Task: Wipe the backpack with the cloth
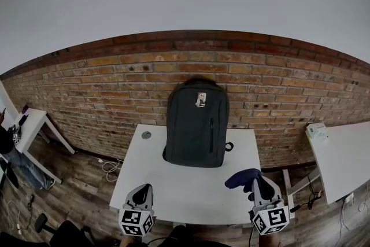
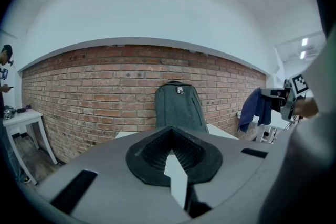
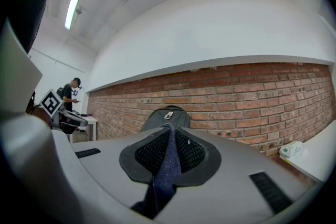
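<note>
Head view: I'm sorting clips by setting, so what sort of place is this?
Likely an office or workroom: white tables along a brick wall, wood floor, a backpack on one.

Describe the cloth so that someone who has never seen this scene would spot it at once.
A white table stands before the brick wall, with a dark grey backpack upright at its far edge. At the table's near right corner, the right gripper holds the cloth. It is the only soft, dark blue thing there; the left gripper is empty.

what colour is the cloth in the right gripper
The cloth is dark blue; it shows best in the right gripper view.
</note>
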Motion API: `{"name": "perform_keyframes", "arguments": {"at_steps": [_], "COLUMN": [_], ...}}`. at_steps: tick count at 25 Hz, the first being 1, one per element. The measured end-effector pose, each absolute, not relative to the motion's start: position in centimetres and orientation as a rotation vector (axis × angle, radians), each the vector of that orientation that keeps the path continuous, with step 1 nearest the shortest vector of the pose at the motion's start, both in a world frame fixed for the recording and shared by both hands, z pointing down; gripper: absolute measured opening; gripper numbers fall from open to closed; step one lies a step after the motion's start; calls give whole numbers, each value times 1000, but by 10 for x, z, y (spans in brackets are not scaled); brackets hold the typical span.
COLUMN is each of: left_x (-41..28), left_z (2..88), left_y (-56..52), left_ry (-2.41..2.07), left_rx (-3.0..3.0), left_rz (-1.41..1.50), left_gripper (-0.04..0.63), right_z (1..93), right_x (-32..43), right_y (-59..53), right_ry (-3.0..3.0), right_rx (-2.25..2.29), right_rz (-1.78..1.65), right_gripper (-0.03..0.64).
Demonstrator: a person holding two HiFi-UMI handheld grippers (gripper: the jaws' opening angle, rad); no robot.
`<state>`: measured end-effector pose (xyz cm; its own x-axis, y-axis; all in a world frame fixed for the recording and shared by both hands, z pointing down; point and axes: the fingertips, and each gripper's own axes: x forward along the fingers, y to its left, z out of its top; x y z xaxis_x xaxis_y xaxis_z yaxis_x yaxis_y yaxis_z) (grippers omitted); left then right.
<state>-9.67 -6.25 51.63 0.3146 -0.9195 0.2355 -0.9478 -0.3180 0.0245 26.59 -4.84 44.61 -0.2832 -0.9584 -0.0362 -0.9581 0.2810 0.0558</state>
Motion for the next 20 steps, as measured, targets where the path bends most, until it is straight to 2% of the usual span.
{"name": "perform_keyframes", "arguments": {"at_steps": [20], "left_x": [-139], "left_z": [506], "left_y": [-219], "left_ry": [-1548], "left_rx": [2548], "left_rz": [253], "left_gripper": [-3], "right_z": [415], "right_x": [229], "right_y": [-166], "right_ry": [-2340], "right_rx": [2066], "right_rz": [-173], "right_gripper": [31]}}
